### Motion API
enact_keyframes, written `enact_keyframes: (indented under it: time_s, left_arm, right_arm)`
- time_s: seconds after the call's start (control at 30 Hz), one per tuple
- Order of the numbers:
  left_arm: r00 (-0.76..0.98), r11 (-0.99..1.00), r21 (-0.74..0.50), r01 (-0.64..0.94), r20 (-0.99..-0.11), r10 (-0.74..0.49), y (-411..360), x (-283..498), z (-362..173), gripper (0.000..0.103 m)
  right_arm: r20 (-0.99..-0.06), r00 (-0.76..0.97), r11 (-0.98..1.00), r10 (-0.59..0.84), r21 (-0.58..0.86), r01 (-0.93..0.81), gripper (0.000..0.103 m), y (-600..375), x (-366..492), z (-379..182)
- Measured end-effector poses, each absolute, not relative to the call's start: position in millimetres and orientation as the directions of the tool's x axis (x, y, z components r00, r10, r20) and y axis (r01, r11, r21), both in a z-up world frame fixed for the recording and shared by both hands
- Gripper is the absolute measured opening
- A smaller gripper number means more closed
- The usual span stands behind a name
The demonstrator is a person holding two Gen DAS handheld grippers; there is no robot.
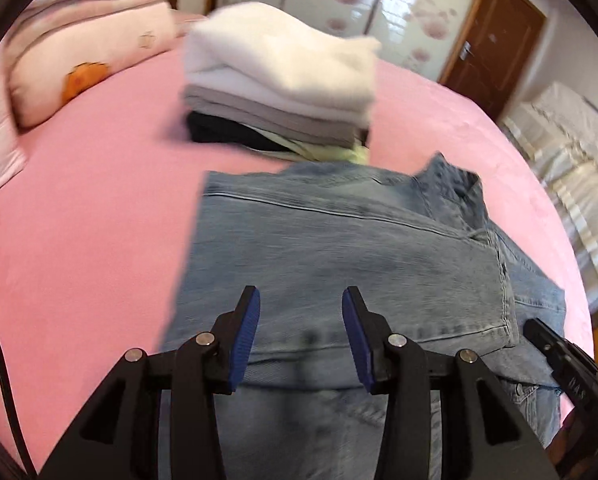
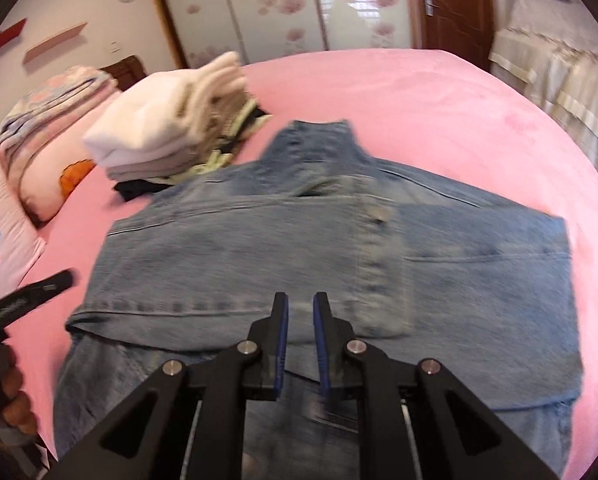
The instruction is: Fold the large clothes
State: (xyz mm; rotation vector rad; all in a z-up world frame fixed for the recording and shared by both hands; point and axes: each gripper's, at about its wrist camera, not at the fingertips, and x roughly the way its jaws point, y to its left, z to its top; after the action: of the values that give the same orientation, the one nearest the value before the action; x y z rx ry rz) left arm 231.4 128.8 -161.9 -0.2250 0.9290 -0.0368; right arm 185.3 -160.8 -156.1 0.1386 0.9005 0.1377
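A light-blue denim jacket [image 1: 339, 240] [image 2: 299, 232] lies folded on the pink bed [image 1: 79, 240] [image 2: 439, 112], its collar at the far end. My left gripper [image 1: 301, 304] hovers above the jacket's near part, jaws well apart and nothing between the blue pads. My right gripper [image 2: 299, 308] also hangs over the near fold, with only a narrow gap between its pads and no cloth in it. Each gripper shows at the edge of the other's view: the right gripper [image 1: 539, 328] by the jacket's right side, the left gripper [image 2: 65, 279] beside its left side, held by a hand [image 2: 15, 392].
A stack of folded clothes [image 1: 283, 68] [image 2: 159, 128], white on top, stands just beyond the jacket to the left. Pillows [image 1: 79, 60] [image 2: 39, 168] lie at the bed's left. A second bed with a striped cover [image 1: 571, 152] and a brown door [image 1: 495, 40] are on the right.
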Motion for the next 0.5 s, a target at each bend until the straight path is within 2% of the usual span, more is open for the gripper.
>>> enact_keyframes:
  time_s: [0.13,0.23,0.37,0.43,0.47,0.5]
  left_arm:
    - [0.565,0.974,-0.221,-0.047,-0.81,-0.156,100,254,-180,0.041]
    - [0.538,0.981,-0.183,-0.071,-0.835,-0.117,97,265,-201,0.041]
    - [0.511,0.982,-0.173,-0.075,-0.852,-0.111,110,268,-226,0.041]
    - [0.533,0.982,-0.178,-0.057,-0.837,-0.121,122,260,-229,0.037]
    - [0.54,0.983,-0.176,-0.051,-0.833,-0.121,127,257,-230,0.036]
    - [0.545,0.984,-0.171,-0.054,-0.83,-0.114,133,254,-231,0.036]
  right_arm:
    - [-0.758,0.614,0.975,0.22,0.188,-0.118,0.013,-128,201,-164]
    - [-0.767,0.593,0.969,0.246,0.192,-0.153,0.013,-114,215,-179]
    - [-0.815,0.548,0.98,0.189,0.125,-0.152,0.012,-124,228,-209]
    - [-0.821,0.555,0.99,0.138,0.103,-0.095,0.008,-151,227,-218]
    - [-0.817,0.56,0.99,0.139,0.127,-0.059,0.001,-170,226,-219]
    - [-0.821,0.559,0.991,0.121,0.129,-0.025,0.0,-184,225,-219]
